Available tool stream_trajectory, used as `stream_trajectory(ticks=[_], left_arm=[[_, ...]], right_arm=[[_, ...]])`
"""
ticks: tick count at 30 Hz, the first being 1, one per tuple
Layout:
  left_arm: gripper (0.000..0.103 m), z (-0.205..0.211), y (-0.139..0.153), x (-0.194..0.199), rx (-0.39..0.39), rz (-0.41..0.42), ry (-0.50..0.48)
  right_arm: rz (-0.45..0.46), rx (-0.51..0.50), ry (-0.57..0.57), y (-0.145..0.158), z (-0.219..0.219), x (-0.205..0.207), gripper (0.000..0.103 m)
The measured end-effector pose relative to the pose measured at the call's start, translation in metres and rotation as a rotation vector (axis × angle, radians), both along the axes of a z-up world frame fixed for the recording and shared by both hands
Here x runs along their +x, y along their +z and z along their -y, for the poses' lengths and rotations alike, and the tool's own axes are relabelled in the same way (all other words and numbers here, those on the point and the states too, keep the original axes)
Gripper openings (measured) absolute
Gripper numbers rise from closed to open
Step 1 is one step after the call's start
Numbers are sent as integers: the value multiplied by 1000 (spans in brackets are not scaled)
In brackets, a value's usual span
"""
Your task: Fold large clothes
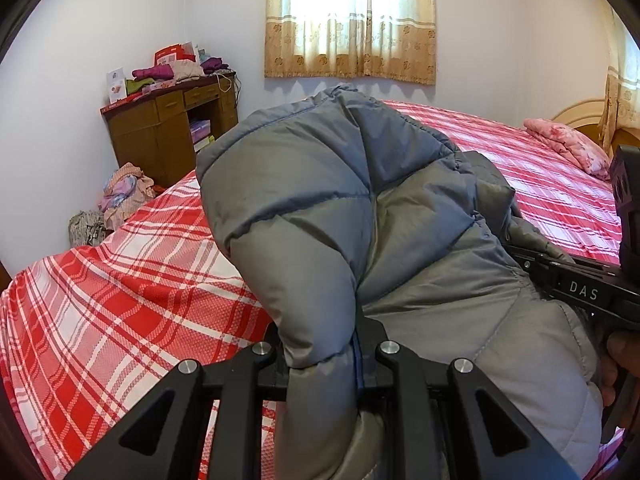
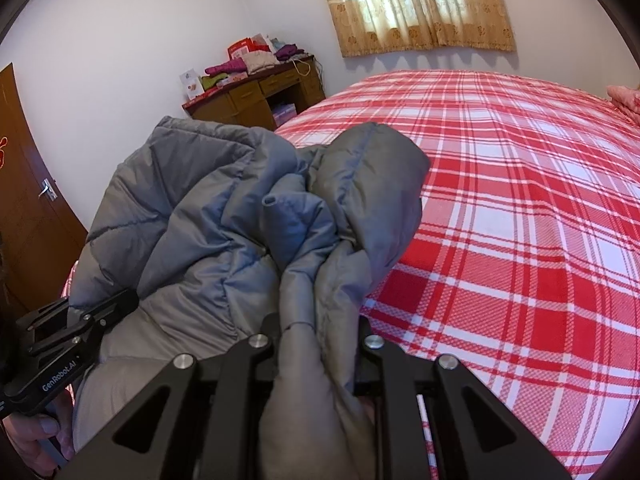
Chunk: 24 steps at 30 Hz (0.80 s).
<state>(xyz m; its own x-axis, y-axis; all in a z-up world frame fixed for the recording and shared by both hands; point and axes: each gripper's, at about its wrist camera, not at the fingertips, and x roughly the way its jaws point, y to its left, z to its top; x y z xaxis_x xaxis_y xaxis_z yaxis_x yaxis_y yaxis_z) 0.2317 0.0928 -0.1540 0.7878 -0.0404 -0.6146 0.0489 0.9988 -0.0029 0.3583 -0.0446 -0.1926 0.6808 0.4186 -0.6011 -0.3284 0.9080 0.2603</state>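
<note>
both grippers pinch the grey puffer jacket [image 1: 320, 208], bunched above the red plaid bed [image 1: 120, 280]. left gripper [image 1: 326, 364] reads "genrobot.ai", right gripper [image 2: 318, 352] reads "das".

Quilted, faintly shiny grey jacket [image 1: 320, 208], probably nylon; woven matt plaid bedcover [image 2: 520, 220]; varnished wooden desk [image 1: 168, 132].

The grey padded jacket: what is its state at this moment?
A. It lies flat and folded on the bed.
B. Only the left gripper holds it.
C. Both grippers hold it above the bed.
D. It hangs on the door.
C: the grey padded jacket is pinched in the left gripper and in the right gripper, bunched above the plaid bed.
</note>
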Motion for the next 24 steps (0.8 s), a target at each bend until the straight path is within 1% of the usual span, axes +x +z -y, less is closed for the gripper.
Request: stream_trajectory(ticks=[11,13,14,16,18,19,21,22,24], left_arm=[[22,-7,-8,-1,-24,0,12],[24,-9,-9,0,-27,-1,17],[28,-9,-9,0,-30,-2,25],[33,-9,-10,0,-37,-2,31],[43,-9,-12,0,-32,-5,39],[46,-10,-13,1,-32,-7,46],[58,-12,-16,2,-35,-13,64],[60,-14,-17,3,-37,-14,73],[70,-18,-18,3,-40,-16,93]], right_arm=[[-1,-30,6,-1,-12,6,18],[-1,-35,8,-2,-14,8,18],[-3,-36,7,-3,-14,8,18],[-4,-40,3,-5,-15,9,18],[-9,-46,-4,-8,-15,10,19],[-11,-51,-8,-9,-15,10,19],[-15,-57,-15,-11,-15,11,21],[-18,-58,-17,-12,-15,11,22],[-23,-62,-21,-13,-15,12,24]])
